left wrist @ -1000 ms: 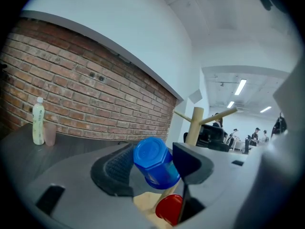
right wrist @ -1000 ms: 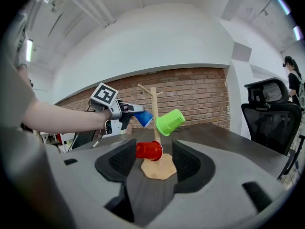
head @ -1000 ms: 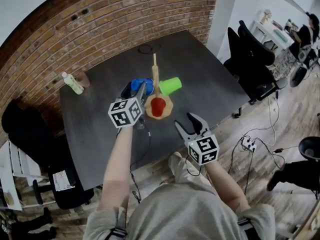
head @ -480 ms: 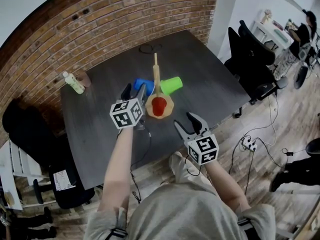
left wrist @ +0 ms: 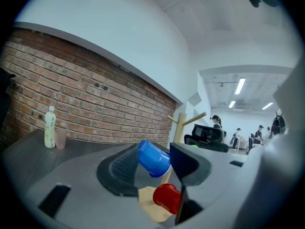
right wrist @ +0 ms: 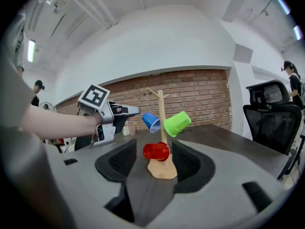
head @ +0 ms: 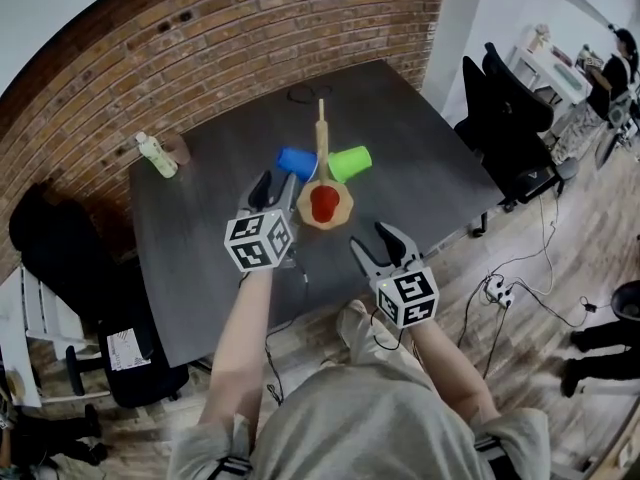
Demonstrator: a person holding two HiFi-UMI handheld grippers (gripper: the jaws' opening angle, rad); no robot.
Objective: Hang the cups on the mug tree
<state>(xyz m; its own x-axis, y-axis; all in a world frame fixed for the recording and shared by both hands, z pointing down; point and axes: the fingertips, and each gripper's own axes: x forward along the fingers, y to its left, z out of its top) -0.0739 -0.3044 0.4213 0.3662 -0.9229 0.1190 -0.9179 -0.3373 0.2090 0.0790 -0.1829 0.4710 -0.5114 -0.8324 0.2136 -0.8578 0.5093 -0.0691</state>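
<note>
The wooden mug tree (head: 322,148) stands mid-table on its tan base (head: 340,213). Three cups hang on its pegs: a blue cup (head: 296,162) on the left, a green cup (head: 350,162) on the right and a red cup (head: 323,203) low at the front. My left gripper (head: 272,186) sits just short of the blue cup (left wrist: 153,158), which shows beyond its tips. Its jaws are closing and the pads (left wrist: 123,168) press on nothing. My right gripper (head: 386,242) hangs open near the table's front edge, facing the tree (right wrist: 161,113) and holding nothing.
A pale bottle (head: 157,155) and a small pinkish cup (head: 178,150) stand at the table's back left, by the brick wall. A thin cable loop (head: 305,94) lies at the far end. Black office chairs (head: 510,118) stand to the right of the table (head: 430,178).
The left gripper has drawn back toward me from the blue cup, which now hangs free on the tree. The right gripper has stayed put.
</note>
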